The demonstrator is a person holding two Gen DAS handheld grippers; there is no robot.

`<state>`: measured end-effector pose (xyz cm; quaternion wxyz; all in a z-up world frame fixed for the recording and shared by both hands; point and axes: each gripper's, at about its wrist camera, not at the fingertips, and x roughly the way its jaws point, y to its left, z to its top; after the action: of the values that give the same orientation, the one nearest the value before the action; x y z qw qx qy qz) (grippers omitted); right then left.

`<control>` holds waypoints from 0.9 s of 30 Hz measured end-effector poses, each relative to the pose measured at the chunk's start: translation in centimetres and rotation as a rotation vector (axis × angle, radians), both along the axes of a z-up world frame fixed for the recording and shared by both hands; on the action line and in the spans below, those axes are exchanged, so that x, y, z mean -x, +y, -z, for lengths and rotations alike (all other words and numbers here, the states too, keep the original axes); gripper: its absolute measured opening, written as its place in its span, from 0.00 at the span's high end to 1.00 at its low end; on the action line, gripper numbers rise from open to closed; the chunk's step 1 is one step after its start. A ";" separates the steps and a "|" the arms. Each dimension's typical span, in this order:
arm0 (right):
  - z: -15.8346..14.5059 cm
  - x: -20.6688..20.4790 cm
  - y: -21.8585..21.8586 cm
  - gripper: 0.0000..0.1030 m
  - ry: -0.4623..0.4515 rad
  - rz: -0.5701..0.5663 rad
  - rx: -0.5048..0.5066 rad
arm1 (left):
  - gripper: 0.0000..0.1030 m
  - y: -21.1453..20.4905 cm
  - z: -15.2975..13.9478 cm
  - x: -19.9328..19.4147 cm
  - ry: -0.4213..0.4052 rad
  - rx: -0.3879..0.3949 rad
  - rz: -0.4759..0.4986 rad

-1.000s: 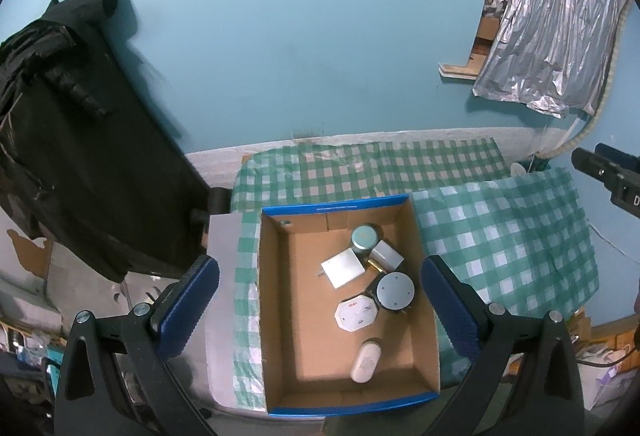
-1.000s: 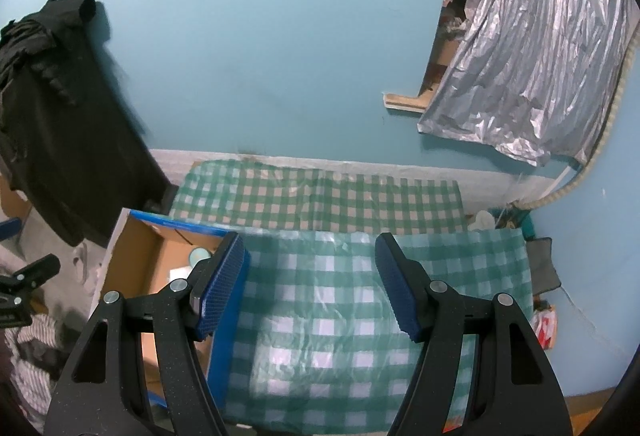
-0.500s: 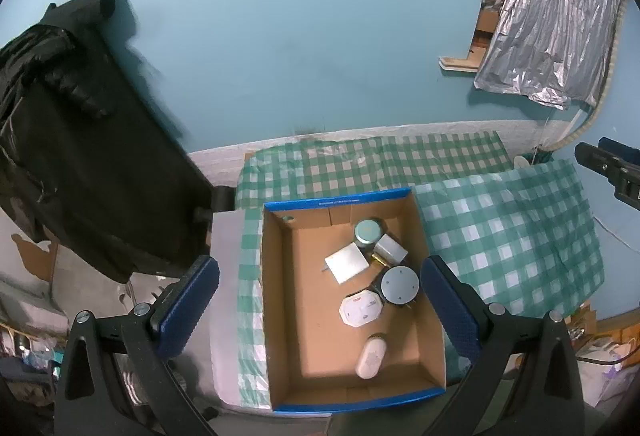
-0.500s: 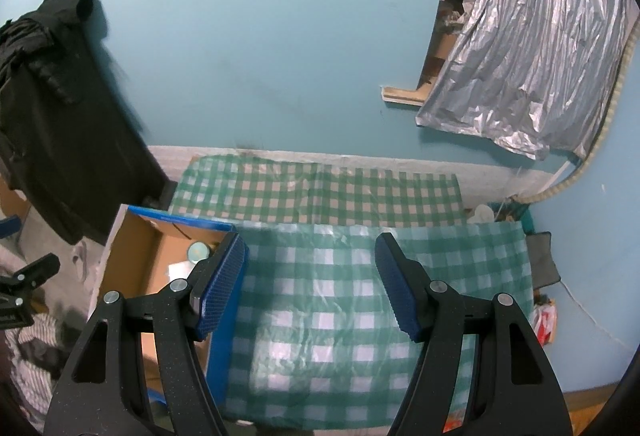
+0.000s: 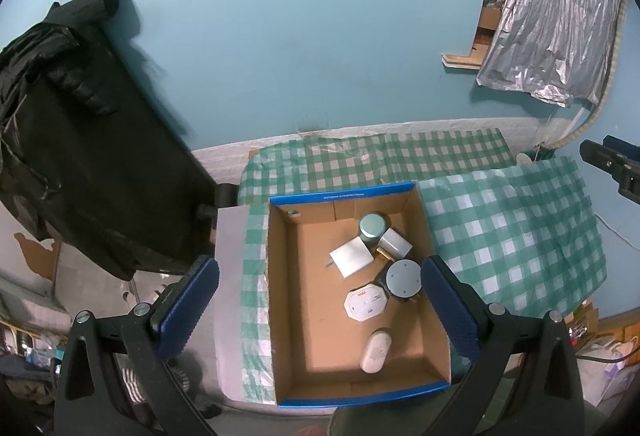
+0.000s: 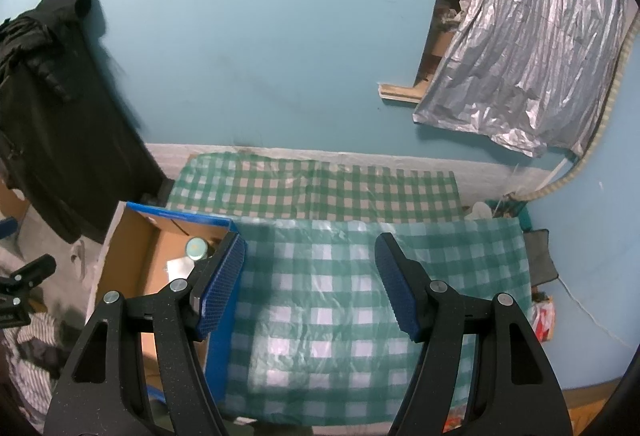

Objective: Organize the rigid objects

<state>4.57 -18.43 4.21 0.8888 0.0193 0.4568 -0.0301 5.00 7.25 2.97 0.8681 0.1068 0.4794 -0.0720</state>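
Observation:
A cardboard box with a blue rim (image 5: pixel 280 276) sits on the checked cloth and holds several small objects: a teal round tin (image 5: pixel 372 226), a white square block (image 5: pixel 352 256), a grey round lid (image 5: pixel 404 278), an octagonal white box (image 5: pixel 365 303) and a white oval case (image 5: pixel 375 350). My left gripper (image 5: pixel 320 300) hangs open high above the box, nothing between its fingers. My right gripper (image 6: pixel 310 282) is open over the bare checked cloth (image 6: pixel 320 300), right of the box (image 6: pixel 132 236), and holds nothing.
A second green-checked cloth (image 6: pixel 312 187) lies by the blue wall. A black garment (image 5: pixel 80 139) hangs at the left. Crumpled silver foil (image 6: pixel 528 47) hangs at the upper right. Clutter (image 6: pixel 540 316) lies on the floor past the cloth's right edge.
The left wrist view has shifted slightly, the box sitting a little further right and lower in frame. Both grippers stay open and empty; nothing in the box moved.

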 end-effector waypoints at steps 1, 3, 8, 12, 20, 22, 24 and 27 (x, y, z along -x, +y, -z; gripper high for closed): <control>0.0 0.0 0.0 0.35 0.001 0.000 0.002 | 0.01 0.0 0.0 0.0 0.002 0.000 0.000; -0.1 0.1 -0.1 0.35 0.002 0.002 0.003 | 0.01 0.0 0.0 0.1 0.004 -0.001 0.000; -0.1 0.1 -0.1 0.35 0.007 0.005 0.008 | 0.01 0.0 -0.1 0.3 0.004 -0.004 0.006; -0.2 0.1 -0.2 0.35 0.004 0.007 0.005 | 0.01 -0.2 -0.2 0.5 0.005 -0.006 0.015; -0.4 0.1 -0.1 0.35 -0.002 0.005 0.011 | 0.01 -0.4 -0.2 0.5 0.005 -0.011 0.020; -0.4 0.1 -0.1 0.35 0.000 0.005 0.011 | 0.01 -0.4 -0.2 0.5 0.005 -0.009 0.020; -0.5 0.2 0.0 0.35 0.002 0.004 0.013 | 0.01 -0.4 -0.2 0.5 0.004 -0.011 0.021; -0.5 0.2 0.3 0.35 0.007 0.004 0.012 | 0.01 -0.4 -0.2 0.5 0.005 -0.010 0.020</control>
<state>4.37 -18.11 4.72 0.8873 0.0148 0.4596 -0.0347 4.46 6.87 3.20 0.8657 0.1157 0.4807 -0.0785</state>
